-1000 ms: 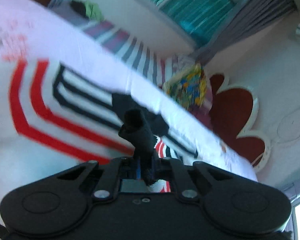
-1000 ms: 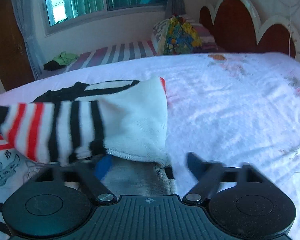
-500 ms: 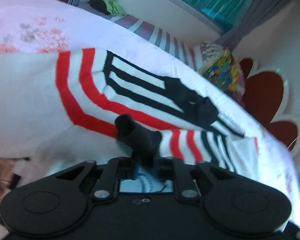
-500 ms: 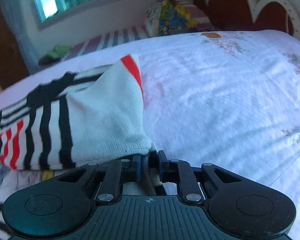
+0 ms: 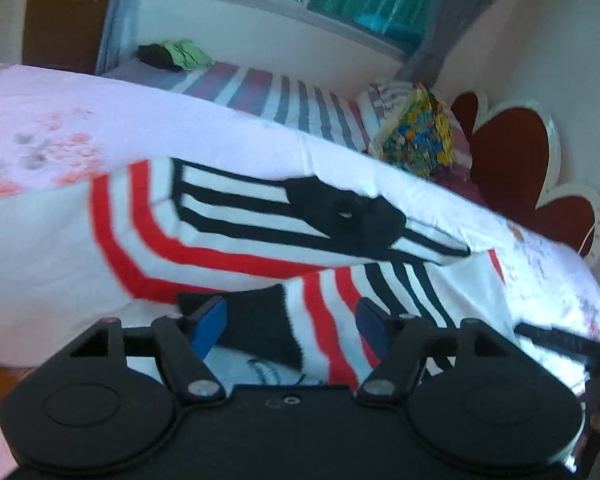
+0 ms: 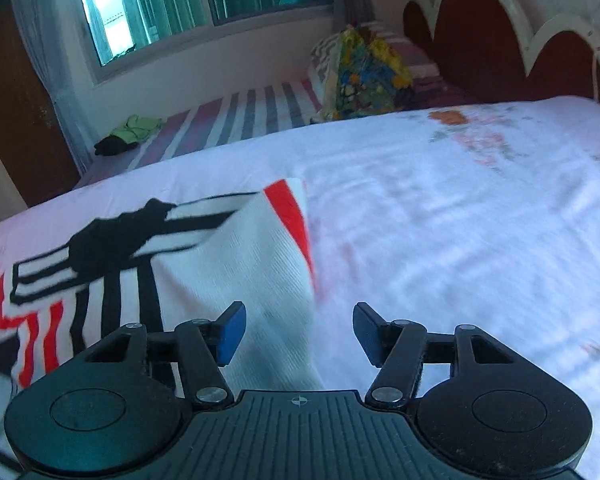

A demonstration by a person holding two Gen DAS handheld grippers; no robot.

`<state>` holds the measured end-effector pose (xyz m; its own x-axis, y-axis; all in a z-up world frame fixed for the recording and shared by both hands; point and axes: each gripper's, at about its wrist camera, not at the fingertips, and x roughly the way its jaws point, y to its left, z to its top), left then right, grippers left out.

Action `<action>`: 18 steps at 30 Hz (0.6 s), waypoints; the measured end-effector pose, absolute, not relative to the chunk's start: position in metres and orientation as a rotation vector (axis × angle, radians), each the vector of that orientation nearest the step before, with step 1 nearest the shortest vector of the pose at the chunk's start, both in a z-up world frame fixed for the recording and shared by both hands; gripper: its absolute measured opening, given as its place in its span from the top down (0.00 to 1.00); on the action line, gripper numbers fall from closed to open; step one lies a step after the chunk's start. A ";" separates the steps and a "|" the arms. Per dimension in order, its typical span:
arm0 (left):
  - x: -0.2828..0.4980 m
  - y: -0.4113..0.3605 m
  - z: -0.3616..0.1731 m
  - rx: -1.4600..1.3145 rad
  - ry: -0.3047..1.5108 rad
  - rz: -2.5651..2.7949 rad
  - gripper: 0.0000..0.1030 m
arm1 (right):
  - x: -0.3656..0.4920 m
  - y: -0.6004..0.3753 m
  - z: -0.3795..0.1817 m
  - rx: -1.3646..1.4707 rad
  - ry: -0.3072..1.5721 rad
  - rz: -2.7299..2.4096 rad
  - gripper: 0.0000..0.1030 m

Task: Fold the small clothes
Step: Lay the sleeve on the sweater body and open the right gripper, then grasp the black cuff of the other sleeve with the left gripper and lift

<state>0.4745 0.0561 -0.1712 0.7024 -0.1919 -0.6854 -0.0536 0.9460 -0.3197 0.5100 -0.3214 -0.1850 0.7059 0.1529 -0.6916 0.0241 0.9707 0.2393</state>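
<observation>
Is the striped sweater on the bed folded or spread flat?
Folded: one striped sleeve of the sweater lies across its body, and its white side is turned over.

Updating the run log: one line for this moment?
left tongs: open | right tongs: open | striped sweater: on bed, sleeve folded over

The right gripper [image 6: 298, 332] is wide open, holding nothing. A striped sweater [image 6: 220, 264] in white, black and red lies on the white bed sheet [image 6: 460, 220] in front of it.
</observation>
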 end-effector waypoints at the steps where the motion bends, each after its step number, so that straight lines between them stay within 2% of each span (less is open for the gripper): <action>1: 0.479 0.054 -0.176 -0.324 0.804 -0.079 0.33 | 0.522 -0.320 -0.187 0.249 0.794 0.074 0.42; 9: 0.496 0.051 -0.200 -0.228 0.842 -0.049 0.34 | 0.595 -0.327 -0.207 0.322 0.830 0.040 0.44; 10: 0.498 0.051 -0.200 -0.226 0.844 -0.049 0.34 | 0.598 -0.330 -0.208 0.345 0.828 0.046 0.70; 11: 0.499 0.051 -0.201 -0.226 0.844 -0.049 0.34 | 0.599 -0.333 -0.208 0.362 0.828 0.042 0.87; 16: 0.501 0.049 -0.191 -0.266 0.826 -0.049 0.32 | 0.590 -0.333 -0.210 0.285 0.783 -0.024 0.90; 18: 0.502 0.044 -0.190 -0.240 0.818 -0.059 0.26 | 0.588 -0.341 -0.213 0.342 0.778 -0.055 0.90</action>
